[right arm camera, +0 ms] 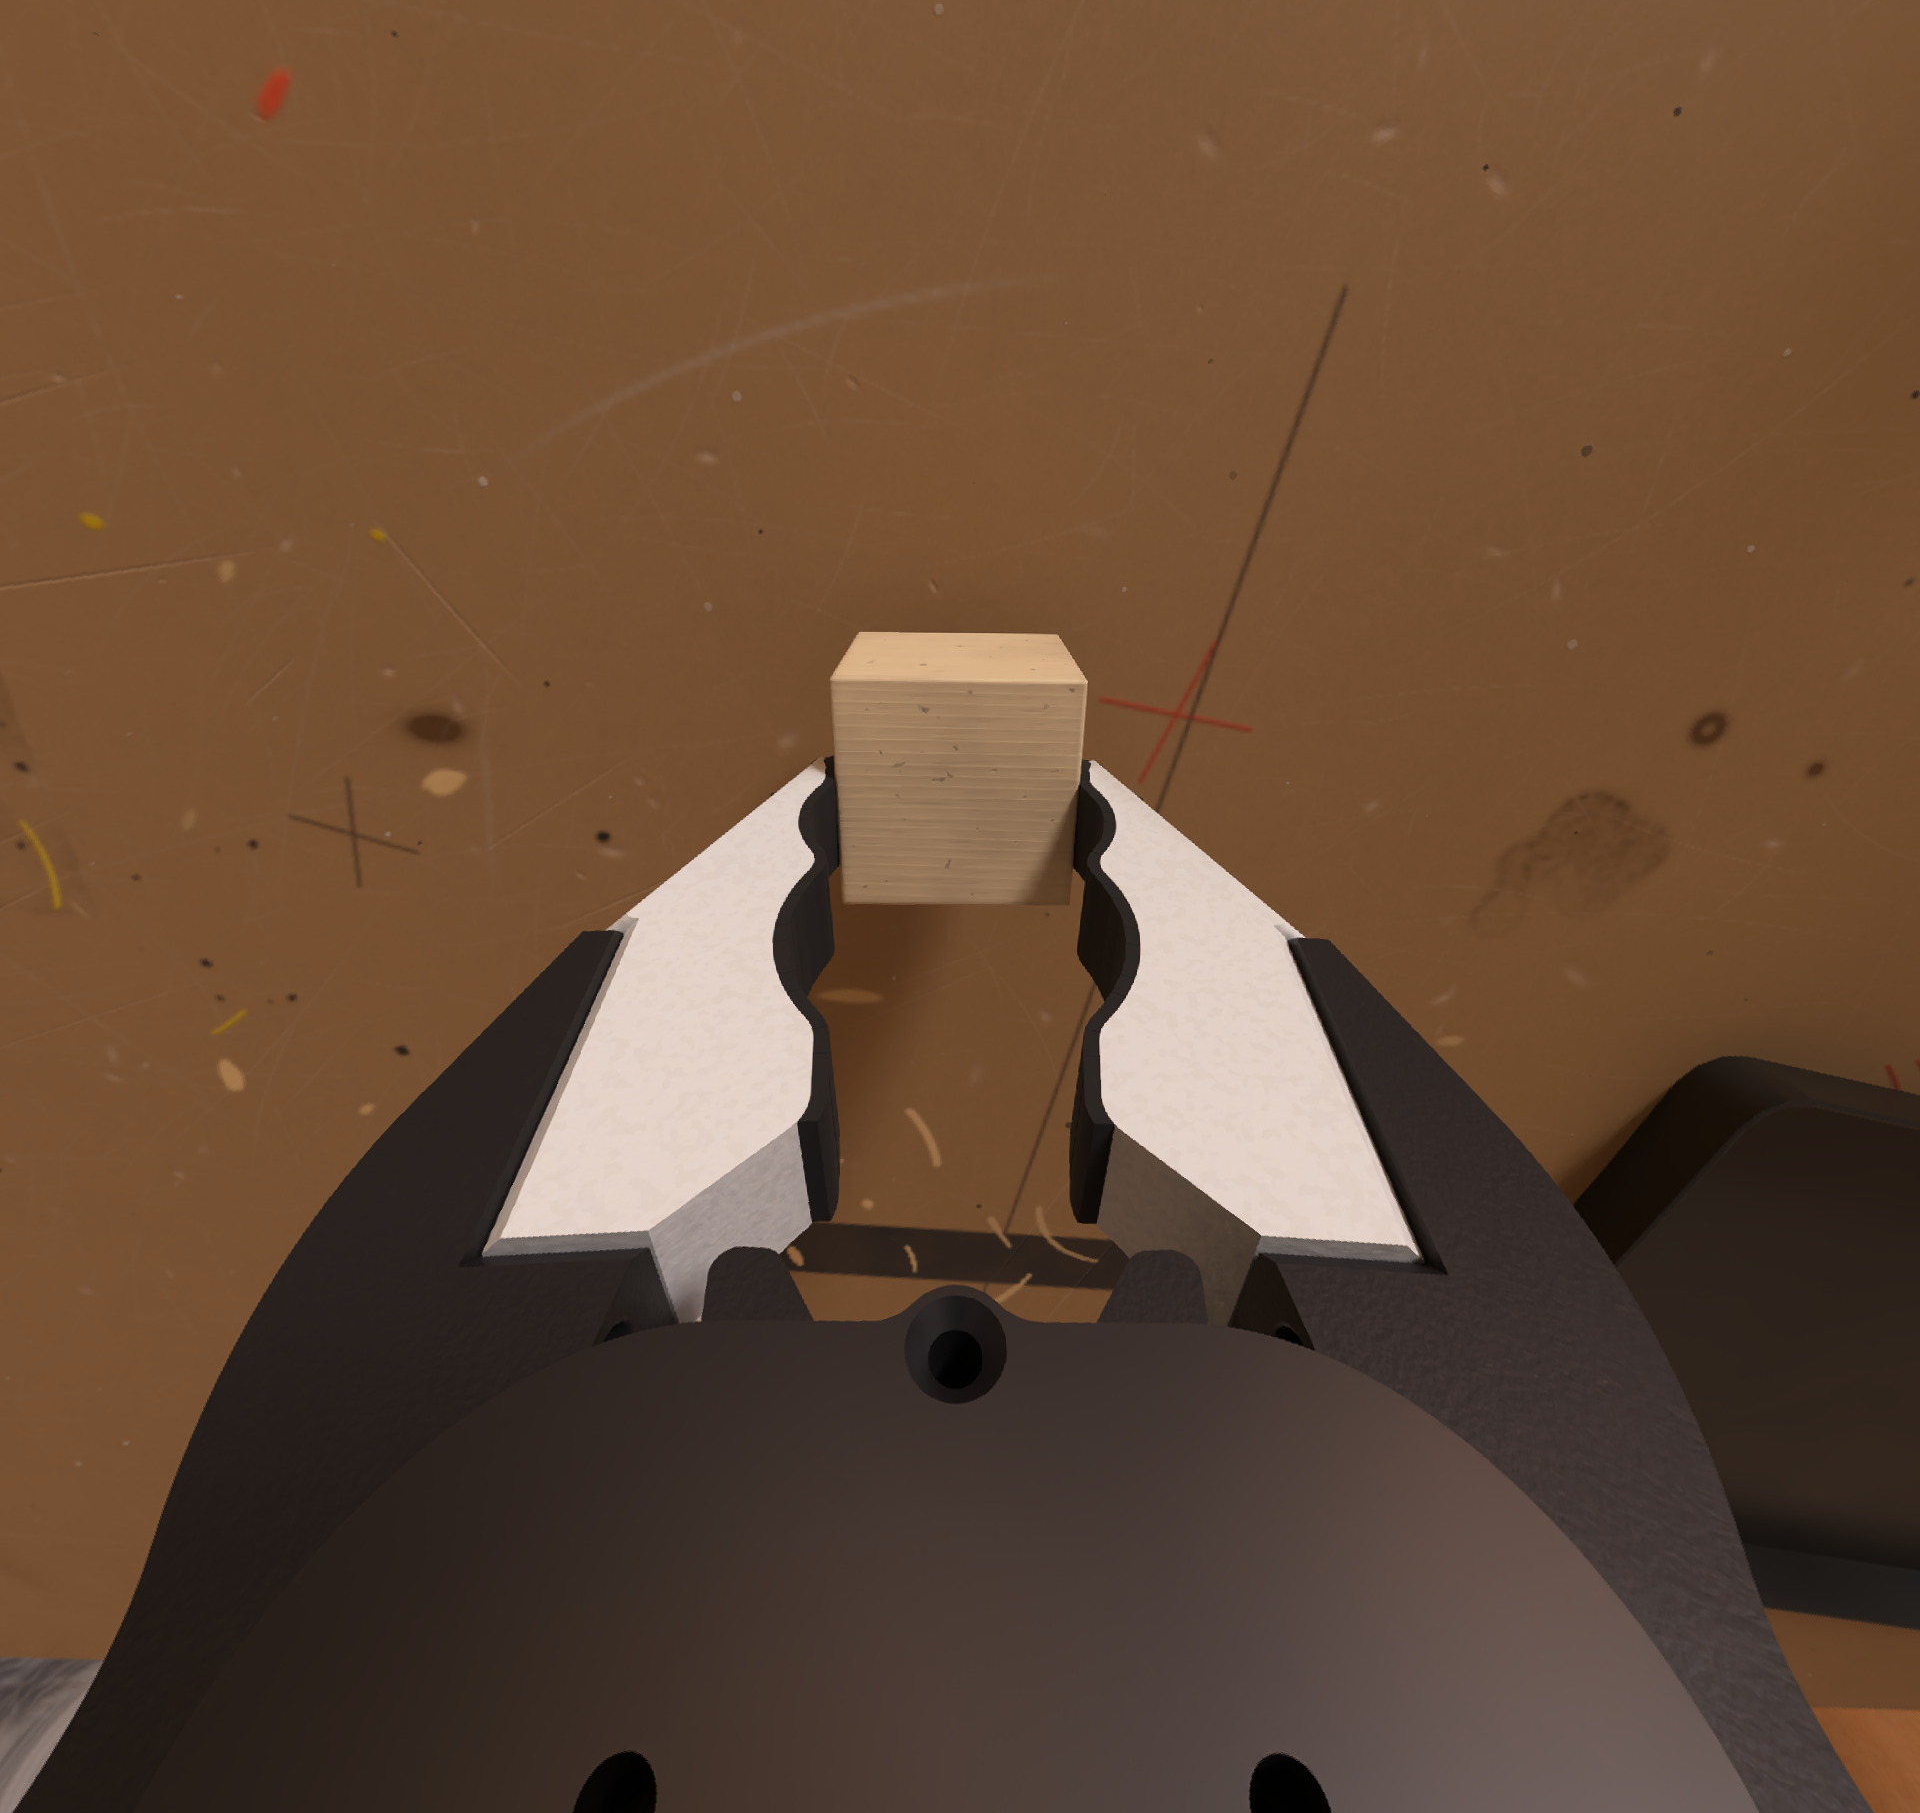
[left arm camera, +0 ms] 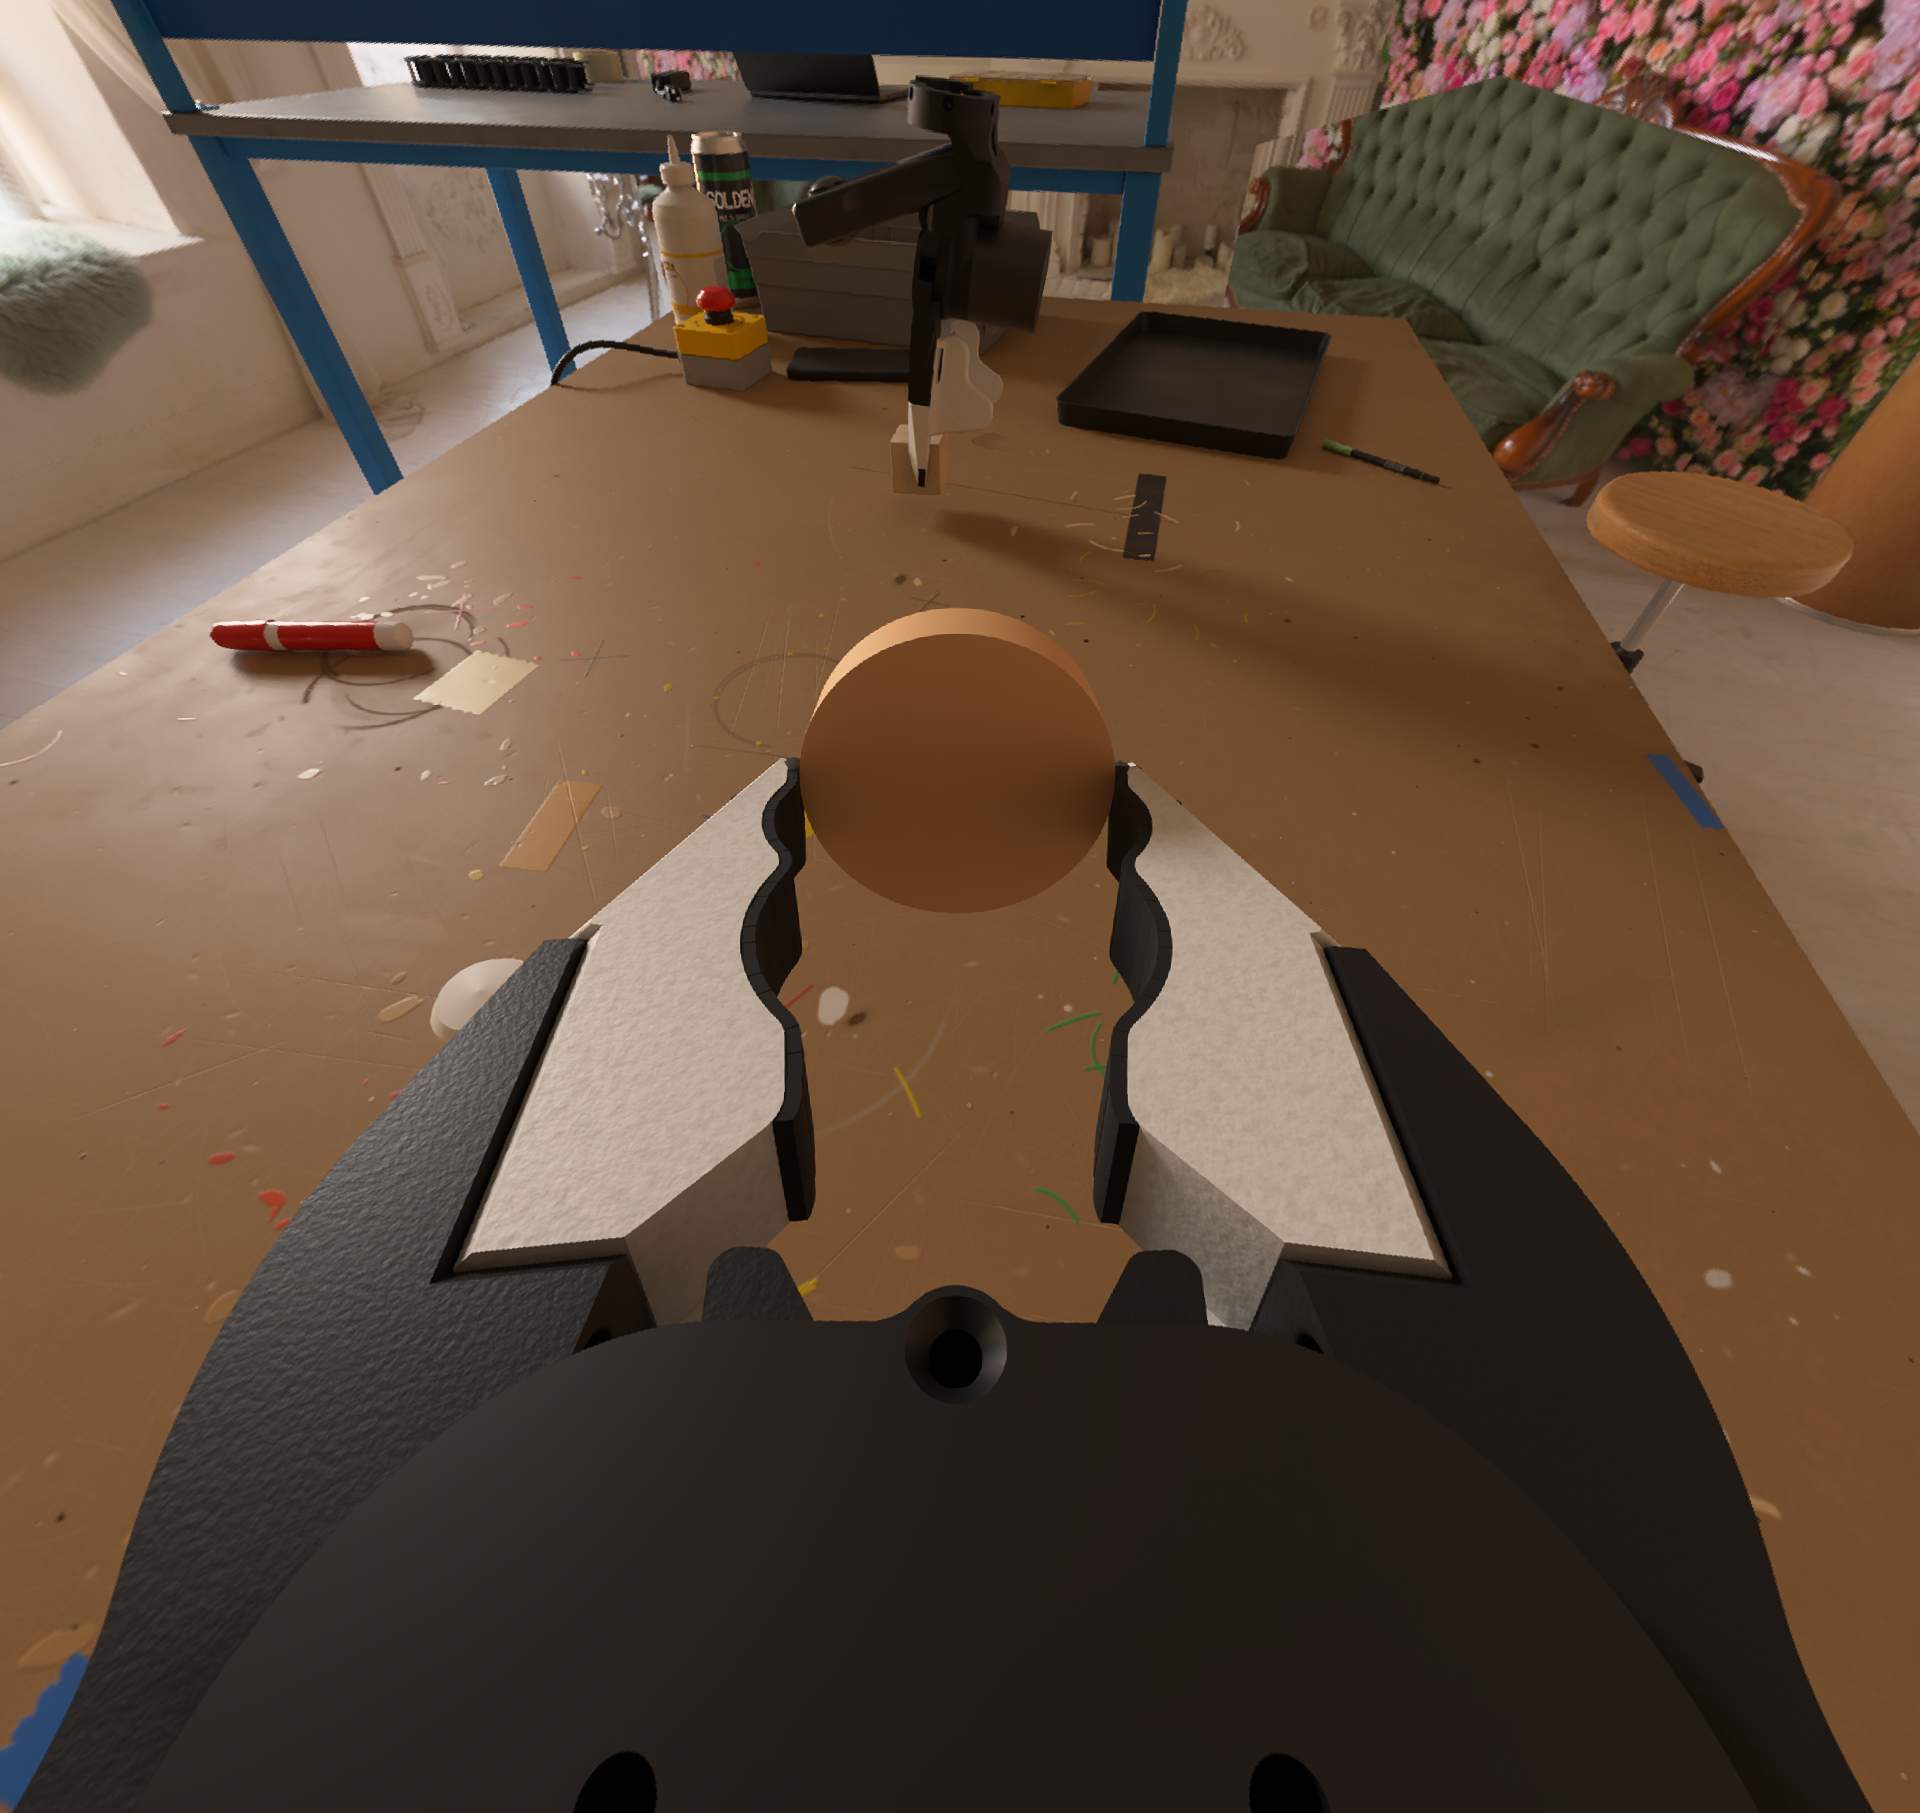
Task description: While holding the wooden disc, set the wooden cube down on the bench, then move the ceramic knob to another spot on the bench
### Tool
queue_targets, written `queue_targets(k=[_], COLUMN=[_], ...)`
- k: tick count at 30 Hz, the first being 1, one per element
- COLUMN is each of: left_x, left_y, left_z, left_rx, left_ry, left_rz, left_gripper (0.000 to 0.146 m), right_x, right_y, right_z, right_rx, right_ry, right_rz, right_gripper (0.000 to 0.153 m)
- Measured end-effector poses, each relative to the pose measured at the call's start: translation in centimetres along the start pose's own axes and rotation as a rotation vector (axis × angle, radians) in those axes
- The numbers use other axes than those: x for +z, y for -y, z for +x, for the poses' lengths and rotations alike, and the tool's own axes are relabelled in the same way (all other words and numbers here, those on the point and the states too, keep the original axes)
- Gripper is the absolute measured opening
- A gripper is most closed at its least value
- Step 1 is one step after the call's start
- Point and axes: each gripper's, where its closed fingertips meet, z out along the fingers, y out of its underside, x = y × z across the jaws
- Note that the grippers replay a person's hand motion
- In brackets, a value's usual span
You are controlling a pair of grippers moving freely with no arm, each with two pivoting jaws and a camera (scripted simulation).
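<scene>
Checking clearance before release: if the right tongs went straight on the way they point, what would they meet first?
Probably the bare bench top. The right tongs point down at it, shut on the wooden cube, so the cube would touch first; the gap is unclear.

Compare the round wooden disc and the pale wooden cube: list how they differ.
Shape: the round wooden disc is flat and circular; the pale wooden cube has square faces and sharp edges.
Colour: the disc is darker orange-brown; the cube is light beige with fine grain lines.
Holder: the left gripper clamps the disc; the right gripper clamps the cube.
Shared: both are wood, pinched at the fingertips above the bench.
</scene>
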Motion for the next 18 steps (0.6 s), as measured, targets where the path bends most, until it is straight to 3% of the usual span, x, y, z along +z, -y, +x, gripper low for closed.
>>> queue_targets(k=[6,16,18], left_x=[-0.1,-0.3,-0.3], left_y=[-0.1,0.0,0.1], left_z=[-0.1,0.1,0.2], left_rx=[-0.002,-0.002,0.003], left_ry=[0.000,-0.011,-0.011], left_rz=[0.000,0.004,0.006], left_gripper=[0.059,0.059,0.059], right_x=[1.7,1.8,1.2], right_y=[0.1,0.9,0.7], right_z=[0.5,0.5,0.5], right_rx=[0.004,0.028,0.025], right_ry=[-0.044,-0.030,-0.038], right_rz=[-0.030,0.019,0.023], right_gripper=[0.044,0.045,0.082])
